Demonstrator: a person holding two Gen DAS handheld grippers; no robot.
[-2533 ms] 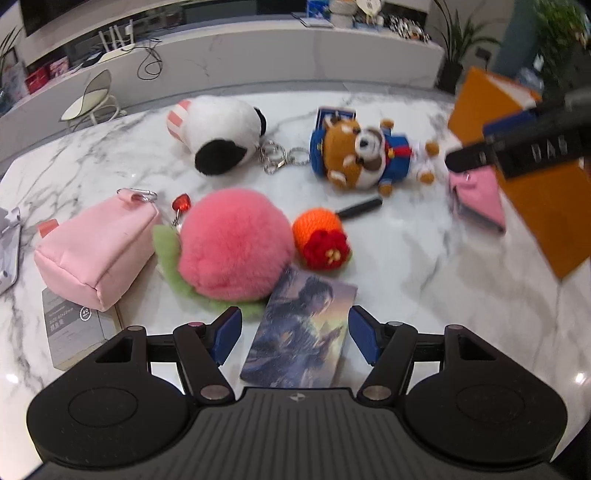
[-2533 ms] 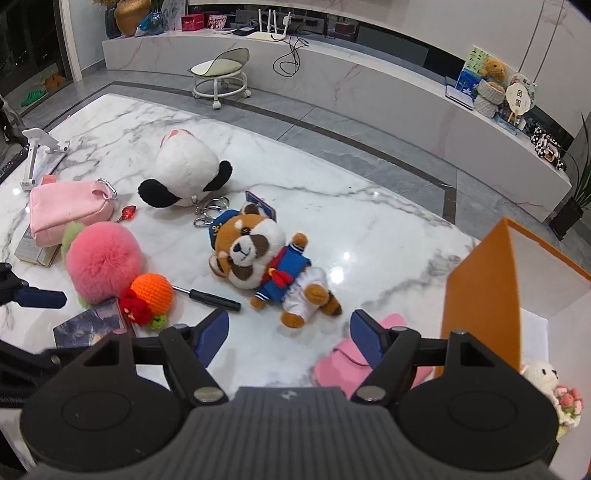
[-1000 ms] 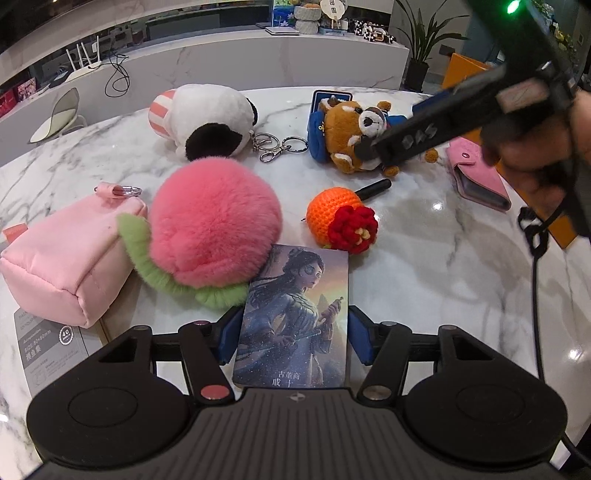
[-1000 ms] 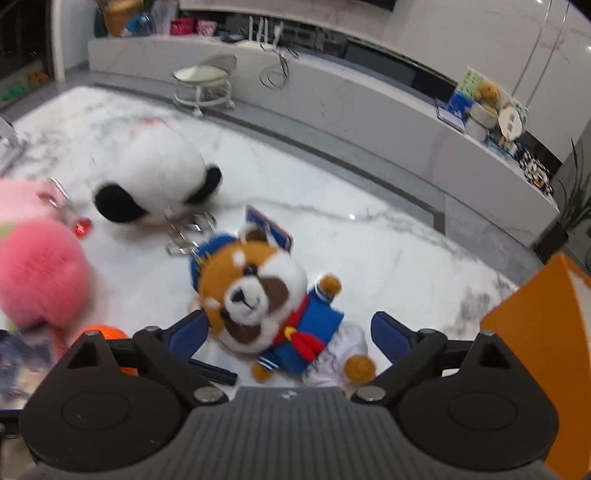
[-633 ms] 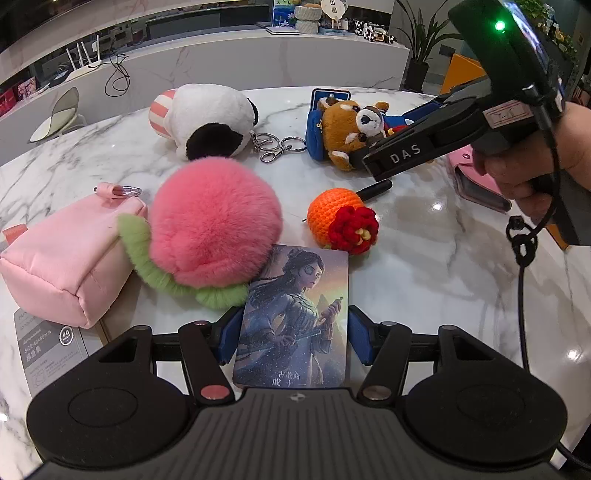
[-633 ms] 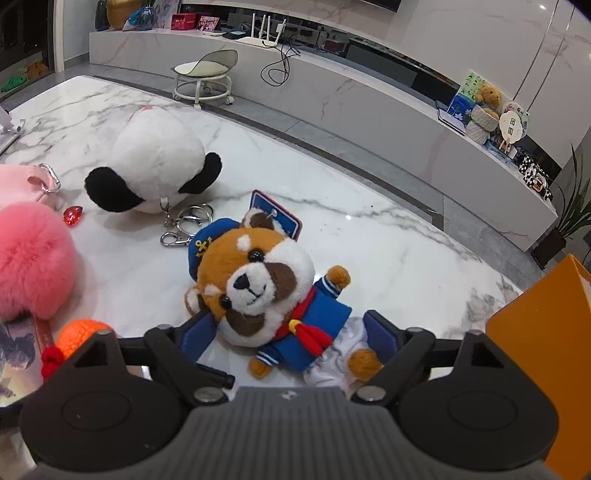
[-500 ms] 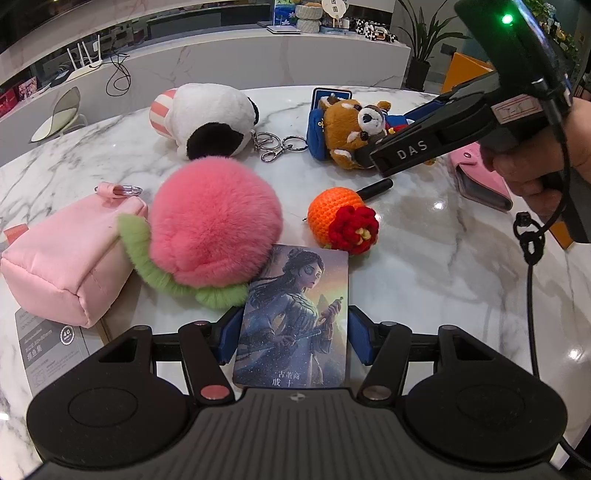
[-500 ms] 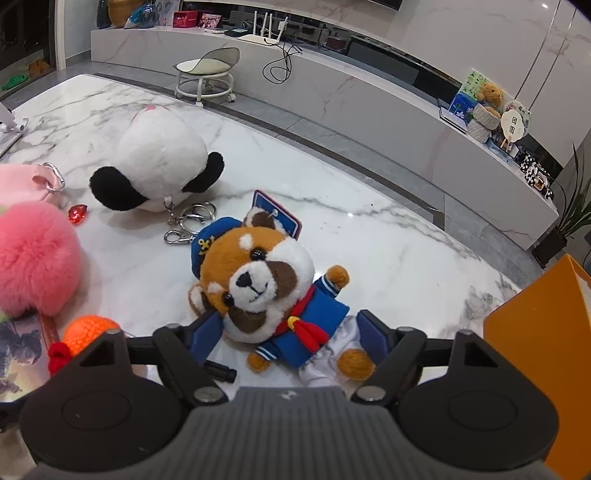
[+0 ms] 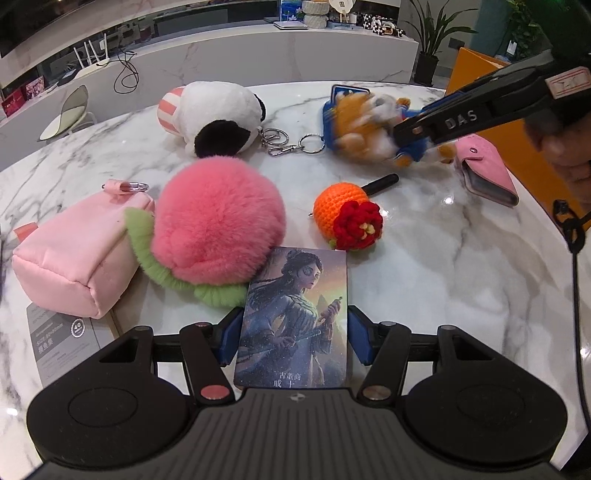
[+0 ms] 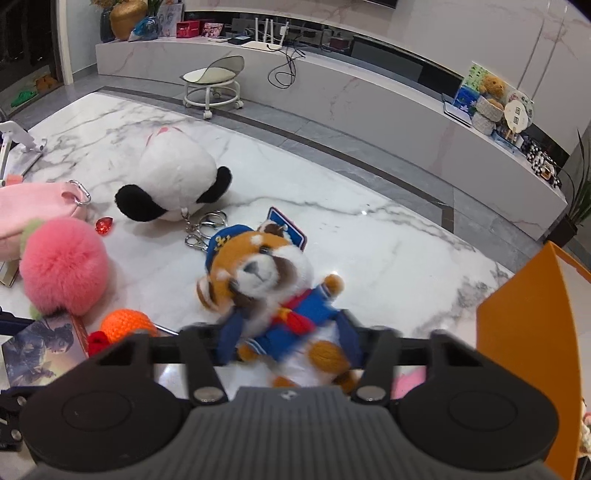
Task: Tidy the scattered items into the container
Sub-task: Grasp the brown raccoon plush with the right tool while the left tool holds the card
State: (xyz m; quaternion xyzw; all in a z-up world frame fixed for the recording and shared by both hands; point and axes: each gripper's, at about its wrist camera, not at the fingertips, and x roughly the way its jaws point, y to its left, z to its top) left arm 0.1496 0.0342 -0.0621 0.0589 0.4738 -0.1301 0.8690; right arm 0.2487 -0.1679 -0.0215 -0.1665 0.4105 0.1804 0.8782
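Bright indoor light glares off the marble table; fisheye bends edges, and the raccoon plush blurs.

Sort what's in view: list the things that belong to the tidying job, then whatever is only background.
Job:
- red panda plush in a blue sailor suit, gripped by the right tongs
- portrait card, between the left tongs
- fluffy pink peach plush
- orange crochet ball
- orange box

Background:
- white stool
- potted plant

I am in a showroom-like living space: marble worktop, long marble ledge with a router, potted plant.
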